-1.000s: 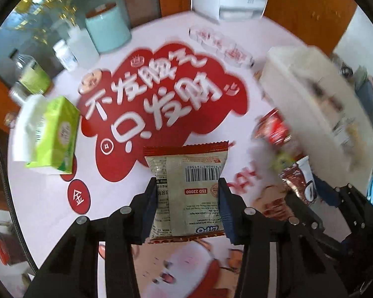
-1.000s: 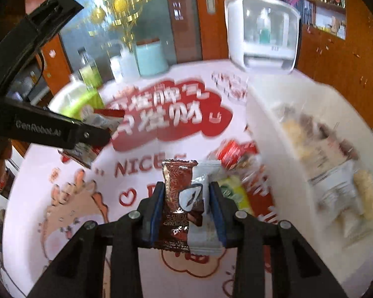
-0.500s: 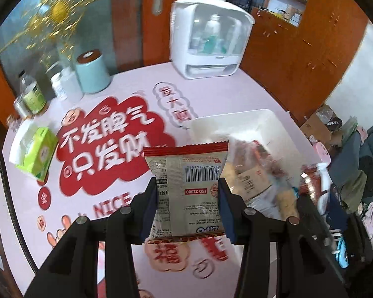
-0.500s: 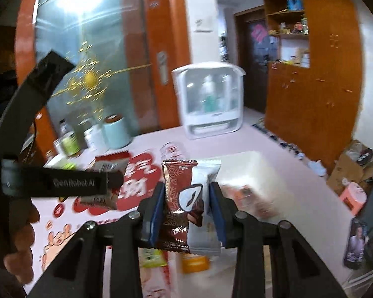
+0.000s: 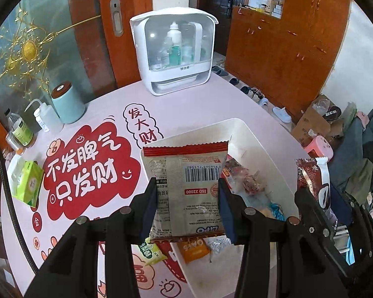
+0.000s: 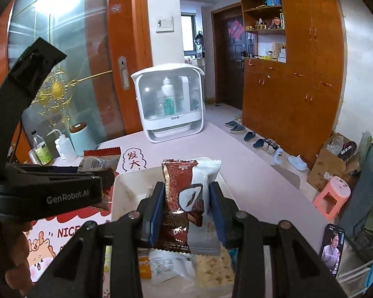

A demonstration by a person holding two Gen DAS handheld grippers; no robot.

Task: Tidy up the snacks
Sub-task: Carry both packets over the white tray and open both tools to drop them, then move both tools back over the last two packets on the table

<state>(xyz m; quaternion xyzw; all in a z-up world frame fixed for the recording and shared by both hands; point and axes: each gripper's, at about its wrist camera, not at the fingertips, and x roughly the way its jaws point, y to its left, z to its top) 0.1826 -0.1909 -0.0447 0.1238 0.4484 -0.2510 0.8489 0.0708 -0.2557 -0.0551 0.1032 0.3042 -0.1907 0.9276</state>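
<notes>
Both grippers hung over the white bin (image 5: pixel 251 134): the left gripper (image 5: pixel 187 201) clamped a beige barcode packet (image 5: pixel 186 186), the right gripper (image 6: pixel 186 211) a brown-and-white wrapper (image 6: pixel 186 198). Next, probably lowering and releasing both inside.

Glossy foil snack packet (image 5: pixel 186 188); smooth white plastic bin (image 5: pixel 258 149); matt black plastic fingers (image 5: pixel 149 198); polished wood cabinet (image 6: pixel 298 79).

Two hand-held grippers (image 5: pixel 188 207) (image 6: pixel 186 209), one white bin (image 5: pixel 258 144), two held snack packets (image 5: pixel 186 188) (image 6: pixel 186 198).
</notes>
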